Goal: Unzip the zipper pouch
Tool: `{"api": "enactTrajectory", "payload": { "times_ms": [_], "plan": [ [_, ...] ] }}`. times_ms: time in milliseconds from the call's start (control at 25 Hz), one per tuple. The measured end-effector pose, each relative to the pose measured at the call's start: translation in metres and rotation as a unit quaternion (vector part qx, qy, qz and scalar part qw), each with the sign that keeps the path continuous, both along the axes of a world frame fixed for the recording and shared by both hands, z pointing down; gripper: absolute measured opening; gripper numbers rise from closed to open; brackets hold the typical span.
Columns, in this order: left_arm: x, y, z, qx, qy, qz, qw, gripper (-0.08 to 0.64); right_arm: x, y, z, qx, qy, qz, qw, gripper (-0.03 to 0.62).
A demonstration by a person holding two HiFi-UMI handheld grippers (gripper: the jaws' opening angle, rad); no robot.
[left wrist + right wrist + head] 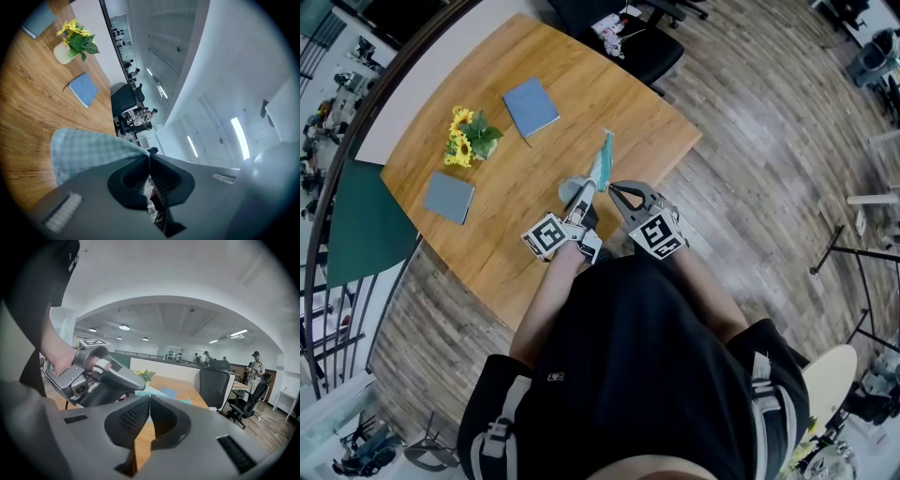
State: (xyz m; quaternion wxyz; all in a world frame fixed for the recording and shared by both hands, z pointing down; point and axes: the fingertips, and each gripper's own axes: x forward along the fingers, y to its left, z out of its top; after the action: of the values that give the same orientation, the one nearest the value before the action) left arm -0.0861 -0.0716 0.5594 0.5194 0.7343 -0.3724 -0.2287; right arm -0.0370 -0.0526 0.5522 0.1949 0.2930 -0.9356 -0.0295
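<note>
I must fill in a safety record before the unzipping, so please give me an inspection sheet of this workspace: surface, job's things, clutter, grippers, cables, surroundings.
Surface: wooden table, no spills seen.
Job's things: checked pouch, held at one corner.
Clutter: sunflowers in a vase; blue notebook; second notebook; all apart from the pouch.
Grippers: left gripper shut on the pouch's fabric; right gripper shut close to the pouch, grip on the zipper pull cannot be told.
Cables: nothing seen.
Surroundings: black office chair behind the table; wood floor; people standing far off.
</note>
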Motion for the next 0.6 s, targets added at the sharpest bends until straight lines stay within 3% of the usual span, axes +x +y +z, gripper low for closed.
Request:
{"api": "enactTrajectory", "payload": {
  "times_ms": [120, 400, 600],
  "plan": [
    [0.0, 0.004, 0.004, 0.002, -0.027, 0.008, 0.9996, 0.003, -0.001, 0.001, 0.001, -0.006, -0.002, 0.001, 1.0, 0.006],
    [0.005, 0.007, 0.005, 0.006, -0.035, 0.024, 0.9991, 0.003, 0.003, 0.0, 0.008, -0.025, 0.005, 0.021, 0.999, 0.006],
    [0.007, 0.009, 0.009, 0.008, -0.051, 0.031, 0.9982, 0.003, 0.0, 0.0, 0.012, -0.045, -0.016, 0.028, 0.998, 0.006]
  ]
}}
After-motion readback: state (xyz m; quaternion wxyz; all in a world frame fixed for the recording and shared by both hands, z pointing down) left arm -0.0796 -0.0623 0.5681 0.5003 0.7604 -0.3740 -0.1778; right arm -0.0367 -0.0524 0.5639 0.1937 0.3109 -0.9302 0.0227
